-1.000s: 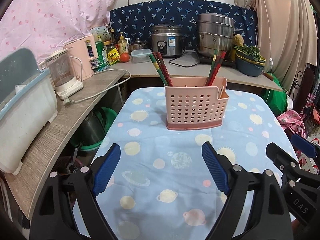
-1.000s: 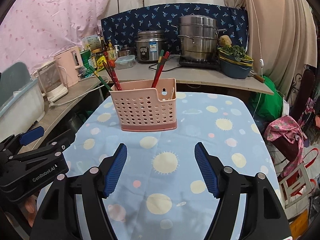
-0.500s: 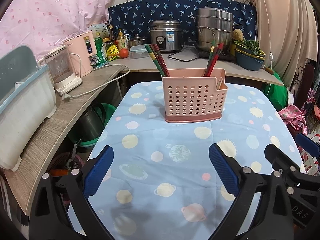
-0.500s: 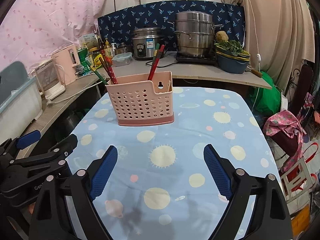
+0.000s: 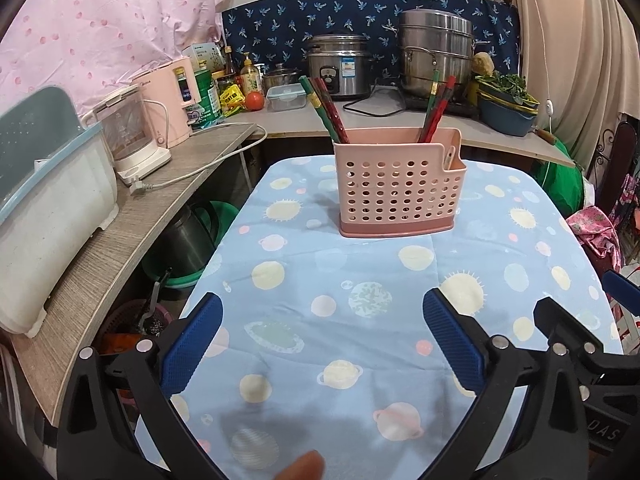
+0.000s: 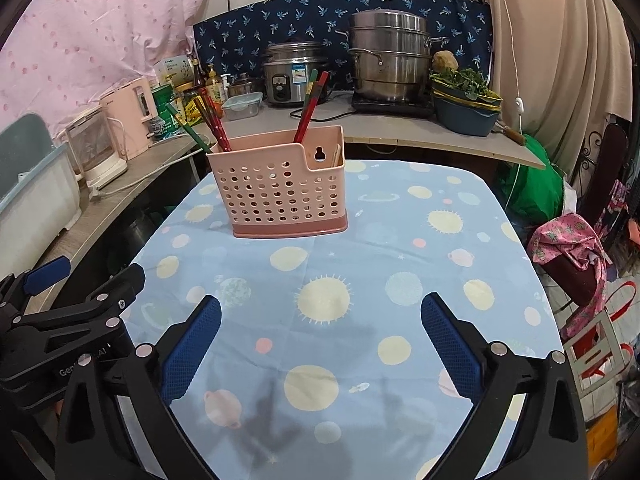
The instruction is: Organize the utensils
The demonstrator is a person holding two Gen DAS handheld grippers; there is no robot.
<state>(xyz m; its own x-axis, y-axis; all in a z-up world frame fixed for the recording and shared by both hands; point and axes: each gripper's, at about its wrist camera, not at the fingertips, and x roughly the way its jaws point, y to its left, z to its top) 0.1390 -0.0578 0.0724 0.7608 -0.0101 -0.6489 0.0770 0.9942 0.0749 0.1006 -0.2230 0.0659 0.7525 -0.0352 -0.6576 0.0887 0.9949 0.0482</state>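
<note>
A pink perforated utensil holder (image 5: 400, 184) stands upright near the far end of the table with the blue planet cloth (image 5: 360, 312). It also shows in the right wrist view (image 6: 280, 192). Red and green chopsticks lean in its left end (image 5: 326, 110) and its right end (image 5: 434, 108). My left gripper (image 5: 322, 340) is open and empty, low over the near part of the table. My right gripper (image 6: 320, 344) is open and empty beside it, also well short of the holder.
A wooden counter (image 5: 132, 220) runs along the left with a white tub (image 5: 44, 216), a kettle (image 5: 128, 136) and a loose cord. The back counter holds a rice cooker (image 5: 340, 66), steel pots (image 5: 436, 52) and bowls of greens (image 5: 506, 108). Bags lie on the floor at the right (image 6: 568, 248).
Both grippers have drawn back from the holder and opened wider. The holder and chopsticks have not moved.
</note>
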